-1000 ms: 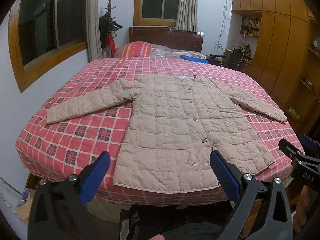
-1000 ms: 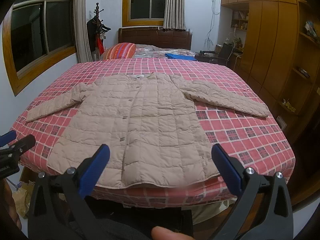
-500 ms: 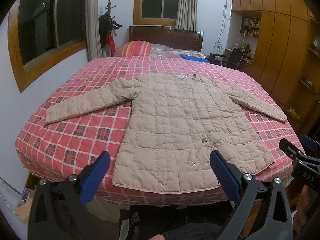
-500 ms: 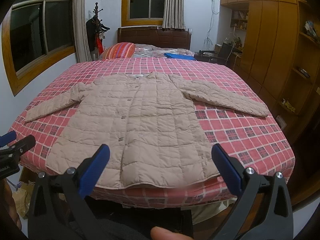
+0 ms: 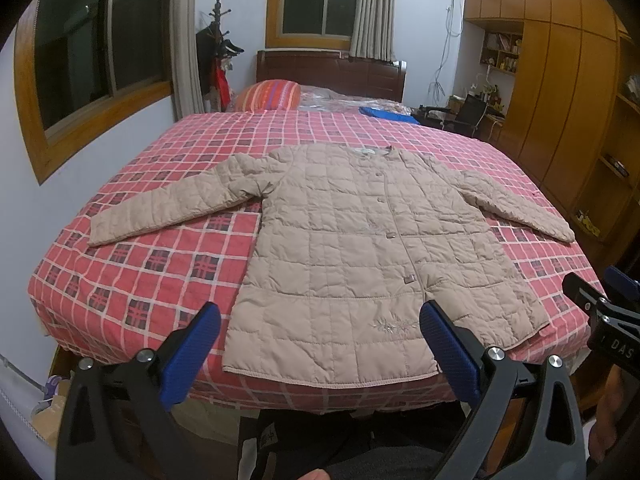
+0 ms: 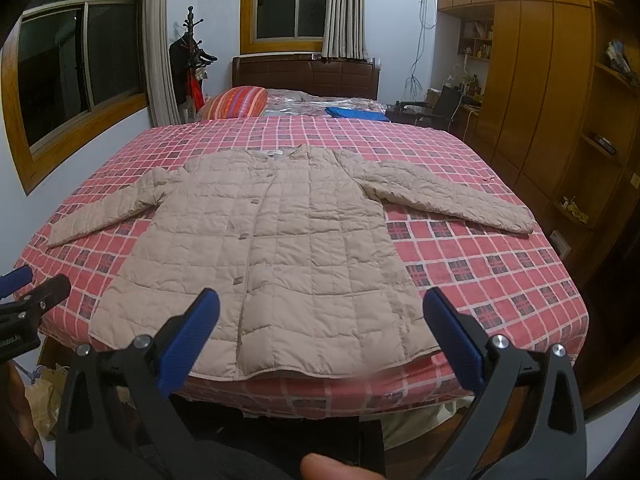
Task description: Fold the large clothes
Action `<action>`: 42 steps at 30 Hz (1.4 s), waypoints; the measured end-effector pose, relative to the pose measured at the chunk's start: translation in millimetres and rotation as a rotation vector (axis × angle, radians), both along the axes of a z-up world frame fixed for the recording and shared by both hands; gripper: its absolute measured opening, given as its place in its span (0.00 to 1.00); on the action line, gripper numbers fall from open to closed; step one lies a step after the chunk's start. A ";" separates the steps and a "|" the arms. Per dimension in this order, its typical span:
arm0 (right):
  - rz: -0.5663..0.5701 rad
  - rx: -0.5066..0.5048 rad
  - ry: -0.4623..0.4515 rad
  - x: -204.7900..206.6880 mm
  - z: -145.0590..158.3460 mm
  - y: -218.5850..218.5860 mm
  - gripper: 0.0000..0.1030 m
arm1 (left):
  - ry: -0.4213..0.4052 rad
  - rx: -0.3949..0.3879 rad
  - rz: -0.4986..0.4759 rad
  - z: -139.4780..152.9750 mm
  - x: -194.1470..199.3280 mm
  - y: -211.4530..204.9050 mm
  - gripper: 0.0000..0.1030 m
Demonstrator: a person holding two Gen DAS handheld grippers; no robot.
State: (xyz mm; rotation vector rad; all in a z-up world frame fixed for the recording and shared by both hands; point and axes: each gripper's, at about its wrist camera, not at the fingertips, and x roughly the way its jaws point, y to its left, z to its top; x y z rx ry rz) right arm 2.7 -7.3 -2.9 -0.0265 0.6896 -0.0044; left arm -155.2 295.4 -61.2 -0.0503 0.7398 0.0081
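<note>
1. On the checked bedspread (image 5: pixel 132 276) we saw one beige quilted jacket (image 5: pixel 352 248) spread flat, buttoned, hem at the near edge.
2. Left gripper (image 5: pixel 320 336) and right gripper (image 6: pixel 322 322) hung spread wide, empty, short of the hem.
3. Best start, we judged: fold one sleeve (image 5: pixel 176 208) inward, keeping the quilting smooth.
4. Count: two sleeves, two grippers.

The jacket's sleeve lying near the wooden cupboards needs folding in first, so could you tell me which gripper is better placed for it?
Probably the right gripper: that sleeve lies on its side of the jacket, and both grippers are open and empty.
</note>
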 end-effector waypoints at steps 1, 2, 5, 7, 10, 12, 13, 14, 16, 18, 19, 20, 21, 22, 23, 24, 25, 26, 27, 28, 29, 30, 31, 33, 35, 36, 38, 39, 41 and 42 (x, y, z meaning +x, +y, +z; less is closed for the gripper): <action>0.002 -0.001 -0.001 -0.5 -0.2 0.9 0.98 | 0.000 0.001 0.000 0.1 0.0 -0.1 0.97; 0.003 -0.003 -0.001 -0.4 -0.4 1.8 0.98 | 0.000 0.002 0.000 0.3 0.0 -0.1 0.97; 0.004 -0.004 0.002 0.0 -0.8 2.0 0.98 | -0.001 0.000 0.000 0.5 -0.3 0.1 0.97; 0.004 -0.005 0.001 -0.2 -1.1 1.9 0.98 | 0.001 0.000 0.002 0.9 1.0 1.3 0.97; 0.004 -0.006 0.001 -0.1 -0.8 2.6 0.98 | 0.000 0.001 0.002 0.6 0.6 1.4 0.97; 0.004 -0.006 0.001 -0.2 -1.3 1.9 0.98 | 0.000 0.000 0.000 0.7 0.8 1.5 0.97; 0.005 -0.004 0.003 0.0 -1.2 1.8 0.98 | 0.000 0.000 0.001 0.3 0.5 1.4 0.97; 0.003 -0.004 0.003 -0.2 -1.4 1.9 0.98 | 0.000 0.001 0.001 0.7 0.8 1.3 0.97; 0.003 -0.004 0.004 0.5 -0.8 2.7 0.98 | 0.001 -0.001 0.001 0.1 0.3 1.3 0.97; 0.003 -0.004 0.004 0.5 -0.9 2.9 0.98 | -0.001 0.001 0.002 0.1 0.2 0.8 0.97; 0.004 -0.004 0.004 0.8 -0.8 2.9 0.98 | -0.002 0.001 0.001 0.6 0.3 0.7 0.97; 0.003 -0.004 0.004 0.7 -1.1 2.8 0.98 | -0.001 0.000 0.002 0.2 0.3 0.7 0.97; 0.003 -0.004 0.004 0.8 -1.3 2.9 0.98 | -0.001 0.000 0.002 0.1 0.3 0.5 0.97; 0.004 -0.004 0.005 0.8 -0.9 2.8 0.98 | -0.001 0.000 0.001 0.4 0.5 0.4 0.97; 0.004 -0.005 0.005 0.6 -1.2 2.9 0.98 | -0.001 0.000 0.001 0.4 0.7 0.3 0.97; 0.004 -0.004 0.005 0.6 -1.0 2.7 0.98 | 0.000 0.001 0.002 0.0 0.3 0.0 0.97; 0.004 -0.005 0.005 0.6 -1.2 2.6 0.98 | 0.001 0.001 0.002 0.2 0.7 0.0 0.97; 0.003 -0.005 0.005 0.7 -1.0 2.6 0.98 | 0.001 0.001 0.002 0.0 0.4 0.0 0.97; 0.003 -0.004 0.006 0.7 -1.2 2.4 0.98 | 0.002 0.001 0.003 0.2 0.6 0.1 0.97; 0.002 -0.003 0.009 1.4 -1.5 1.7 0.98 | 0.003 0.001 0.002 0.6 1.1 0.6 0.97; 0.002 -0.003 0.011 1.7 -2.0 1.7 0.98 | 0.004 0.000 0.002 0.6 1.5 1.0 0.97; 0.002 -0.005 0.012 1.9 -2.8 1.7 0.98 | 0.005 0.000 0.001 -0.3 1.8 1.0 0.97; 0.001 -0.007 0.015 2.4 -3.6 1.8 0.98 | 0.007 0.001 0.001 -2.1 2.8 0.9 0.97; 0.001 -0.010 0.020 4.5 -6.0 1.8 0.98 | 0.014 -0.001 0.000 -4.1 4.8 1.4 0.97; 0.001 -0.014 0.026 6.1 -8.0 1.6 0.98 | 0.019 0.000 0.000 -6.4 6.0 1.3 0.97; 0.001 -0.015 0.029 6.8 -9.0 1.5 0.98 | 0.021 0.001 0.001 -7.8 6.7 1.2 0.97; 0.000 -0.018 0.032 8.0 -11.1 1.0 0.98 | 0.025 0.000 0.001 -9.7 8.7 1.0 0.97; -0.001 -0.020 0.034 9.4 -12.2 0.6 0.98 | 0.027 -0.001 -0.001 -11.0 10.1 0.7 0.97; -0.006 -0.026 0.037 12.8 -15.0 -0.7 0.98 | 0.026 -0.005 -0.010 -13.4 14.0 0.3 0.97; -0.009 -0.032 0.039 15.5 -16.9 -2.0 0.98 | 0.023 -0.005 -0.020 -14.7 16.0 -0.4 0.97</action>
